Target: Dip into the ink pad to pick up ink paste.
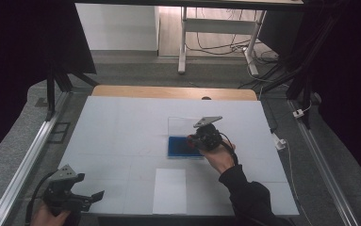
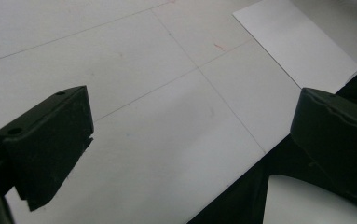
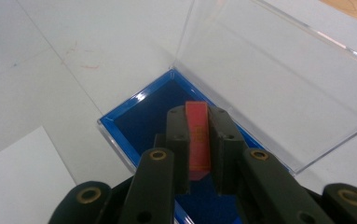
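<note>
A shallow blue tray (image 1: 178, 147) (image 3: 139, 119) with a clear hinged lid (image 1: 184, 125) (image 3: 278, 74) standing open lies mid-table. My right gripper (image 1: 196, 140) (image 3: 197, 140) hovers over the tray's right part, shut on a thin red card (image 3: 198, 140) held on edge between its jaws. My left gripper (image 1: 87, 194) (image 2: 190, 140) stays at the table's near left corner, open, with nothing between its jaws. A white paper sheet (image 1: 169, 190) (image 2: 297, 42) lies flat near the front edge.
The white table top (image 1: 121, 136) has a wooden strip (image 1: 173, 92) along its far edge. Metal rails (image 1: 27, 160) run along both sides. A table frame and cables (image 1: 225, 44) stand on the floor beyond.
</note>
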A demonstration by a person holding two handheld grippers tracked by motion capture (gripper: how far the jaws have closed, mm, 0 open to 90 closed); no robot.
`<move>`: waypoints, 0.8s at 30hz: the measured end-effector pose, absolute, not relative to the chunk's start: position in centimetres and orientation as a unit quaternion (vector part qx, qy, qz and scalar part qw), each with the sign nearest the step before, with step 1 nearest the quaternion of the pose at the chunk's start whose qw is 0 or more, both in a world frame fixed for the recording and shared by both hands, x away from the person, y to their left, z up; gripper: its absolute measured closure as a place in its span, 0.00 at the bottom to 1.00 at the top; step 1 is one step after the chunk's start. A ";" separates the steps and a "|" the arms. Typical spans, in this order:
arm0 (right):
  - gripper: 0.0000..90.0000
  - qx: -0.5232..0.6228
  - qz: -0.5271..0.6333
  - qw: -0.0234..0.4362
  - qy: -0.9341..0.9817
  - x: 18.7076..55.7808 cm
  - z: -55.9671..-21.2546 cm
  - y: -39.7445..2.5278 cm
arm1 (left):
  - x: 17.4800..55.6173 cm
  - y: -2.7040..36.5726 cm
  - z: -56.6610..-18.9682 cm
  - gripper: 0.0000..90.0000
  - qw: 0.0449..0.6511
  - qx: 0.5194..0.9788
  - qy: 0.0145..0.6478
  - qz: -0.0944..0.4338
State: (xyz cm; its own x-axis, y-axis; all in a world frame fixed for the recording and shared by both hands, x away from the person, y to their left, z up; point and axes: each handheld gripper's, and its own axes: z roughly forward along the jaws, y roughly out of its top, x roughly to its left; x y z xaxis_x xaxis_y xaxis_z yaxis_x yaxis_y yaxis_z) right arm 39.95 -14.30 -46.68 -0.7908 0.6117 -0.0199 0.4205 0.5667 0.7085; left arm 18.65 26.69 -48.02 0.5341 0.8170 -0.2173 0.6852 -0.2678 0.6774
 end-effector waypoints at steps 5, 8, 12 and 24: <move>0.89 0.297 0.358 0.138 0.874 40.1 -46.7 -14.4 | 18.7 26.6 -48.0 0.00 0.374 0.792 0.475 0.088; 0.89 0.299 0.356 0.149 0.873 40.3 -46.8 -14.5 | 18.7 26.7 -48.0 0.00 0.375 0.792 0.475 0.088; 0.89 0.307 0.351 0.152 0.871 40.7 -47.2 -14.9 | 18.7 26.7 -48.0 0.00 0.375 0.792 0.474 0.087; 0.88 0.323 0.335 0.155 0.871 41.5 -48.4 -15.3 | 18.7 26.7 -48.0 0.00 0.376 0.792 0.474 0.086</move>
State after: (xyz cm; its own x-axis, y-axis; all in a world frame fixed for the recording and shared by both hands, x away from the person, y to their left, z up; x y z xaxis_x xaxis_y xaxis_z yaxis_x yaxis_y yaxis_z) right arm 41.47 -15.32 -48.41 -0.7436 0.6664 -0.0543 0.4580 0.5668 0.6848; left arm 18.68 26.71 -48.03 0.5368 0.8143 -0.2207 0.6855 -0.2684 0.6768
